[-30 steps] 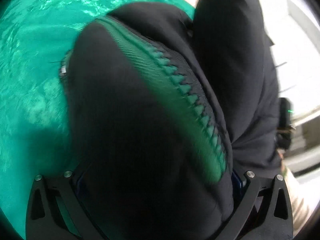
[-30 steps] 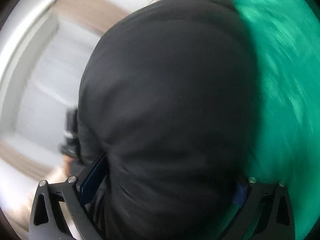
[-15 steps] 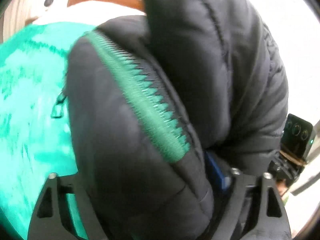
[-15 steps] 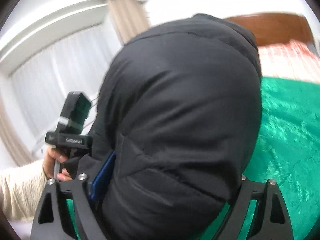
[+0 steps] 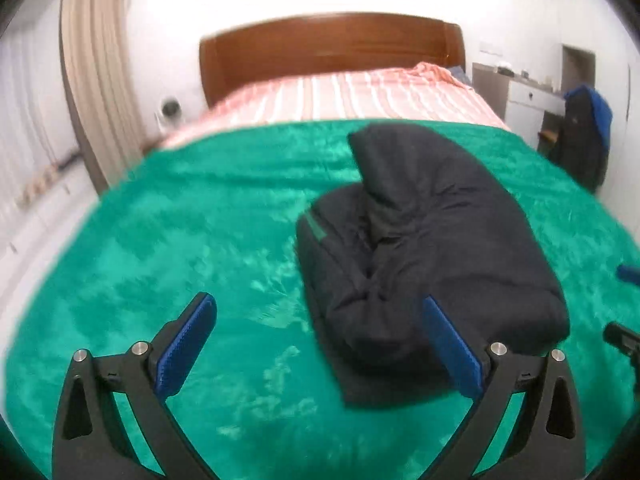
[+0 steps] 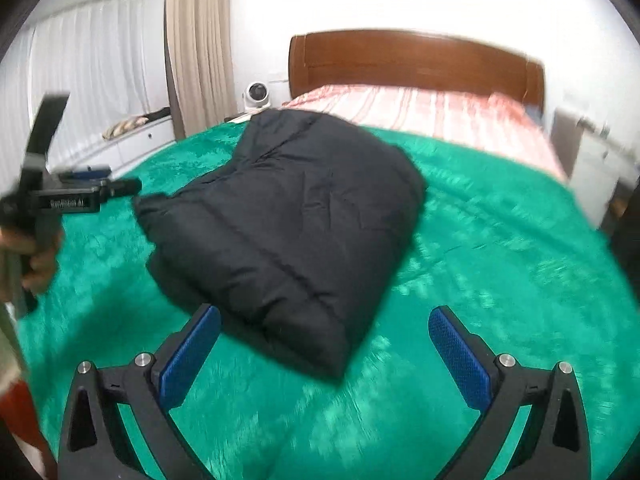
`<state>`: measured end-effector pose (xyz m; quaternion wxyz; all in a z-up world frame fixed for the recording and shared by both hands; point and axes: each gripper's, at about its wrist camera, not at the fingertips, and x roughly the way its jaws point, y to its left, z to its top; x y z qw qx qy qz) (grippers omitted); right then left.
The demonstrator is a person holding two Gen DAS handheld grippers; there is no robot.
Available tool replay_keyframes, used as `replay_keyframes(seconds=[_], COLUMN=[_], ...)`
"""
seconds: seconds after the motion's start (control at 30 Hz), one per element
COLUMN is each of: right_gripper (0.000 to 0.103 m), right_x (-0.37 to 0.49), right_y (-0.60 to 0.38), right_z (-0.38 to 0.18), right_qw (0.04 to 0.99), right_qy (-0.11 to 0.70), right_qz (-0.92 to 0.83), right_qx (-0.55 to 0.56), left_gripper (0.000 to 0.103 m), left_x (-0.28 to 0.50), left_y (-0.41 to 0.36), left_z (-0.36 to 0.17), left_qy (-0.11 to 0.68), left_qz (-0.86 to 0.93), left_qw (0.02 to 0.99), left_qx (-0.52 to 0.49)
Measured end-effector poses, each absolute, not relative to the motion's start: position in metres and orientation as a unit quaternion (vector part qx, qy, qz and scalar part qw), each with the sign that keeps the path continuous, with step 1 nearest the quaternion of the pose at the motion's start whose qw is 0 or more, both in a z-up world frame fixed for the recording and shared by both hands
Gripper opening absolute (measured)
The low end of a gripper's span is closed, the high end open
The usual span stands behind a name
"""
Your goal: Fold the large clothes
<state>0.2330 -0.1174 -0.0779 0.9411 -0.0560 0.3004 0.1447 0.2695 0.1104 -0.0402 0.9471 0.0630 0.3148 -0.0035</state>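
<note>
The black padded jacket [image 5: 432, 256], clamped in both grippers half a second ago, has been released and lies folded on the green plush blanket [image 5: 192, 232] of the bed. Left gripper [image 5: 320, 344] and right gripper [image 6: 324, 352] are held back with jaws wide and empty; the fold is judged complete.

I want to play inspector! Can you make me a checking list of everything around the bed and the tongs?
Surface: green blanket spread over the bed, pink striped sheet beyond it.
Job's things: black puffy jacket lying folded in a bundle on the blanket.
Clutter: nothing seen on the blanket.
Grippers: left tongs open, holding nothing; right tongs open, holding nothing.
Cables: nothing seen.
Surroundings: wooden headboard, beige curtain, small white fan, dark garment hanging by a white desk.
</note>
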Motion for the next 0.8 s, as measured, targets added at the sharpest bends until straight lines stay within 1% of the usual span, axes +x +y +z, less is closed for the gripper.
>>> replay_keyframes(seconds=[0.1,0.13,0.33,0.47,0.5,0.57,0.6,0.7,0.8], right_gripper=[0.103,0.103,0.103,0.103,0.103,0.103,0.103,0.103,0.103], right_x=[0.2,0.193,0.149,0.112,0.108,0.108,0.106,0.079,0.045], right_y=[-0.122,-0.124,-0.133,-0.143,-0.143,-0.136,-0.133,-0.133,-0.127], right_z=[-0.068,-0.068,-0.037,-0.019,-0.017,-0.018,-0.02,-0.025,-0.035], right_qw=[0.95,0.953,0.966,0.979,0.977,0.964,0.96,0.963,0.962], right_qy=[0.278,0.273,0.243,0.19,0.199,0.255,0.271,0.262,0.268], right_qz=[0.129,0.123,0.084,0.075,0.073,0.075,0.068,0.062,0.054], right_qx=[-0.055,-0.049,-0.015,0.011,0.012,-0.018,-0.026,0.008,0.026], left_gripper=[0.103,0.103,0.103,0.103,0.103,0.103,0.103,0.103,0.103], left_x=[0.253,0.244,0.198,0.162,0.152,0.129,0.122,0.1,0.076], left_y=[0.089,0.088,0.071,0.062,0.06,0.056,0.056,0.058,0.056], left_z=[-0.026,-0.027,0.005,0.021,0.025,0.027,0.024,0.006,-0.016], left_qy=[0.299,0.295,0.256,0.216,0.203,0.191,0.192,0.233,0.275], left_qz=[0.011,0.014,0.027,0.041,0.047,0.07,0.074,0.043,0.028], left_qw=[0.95,0.95,0.96,0.969,0.972,0.974,0.974,0.97,0.959], left_qx=[0.094,0.098,0.106,0.109,0.104,0.097,0.091,0.053,0.058])
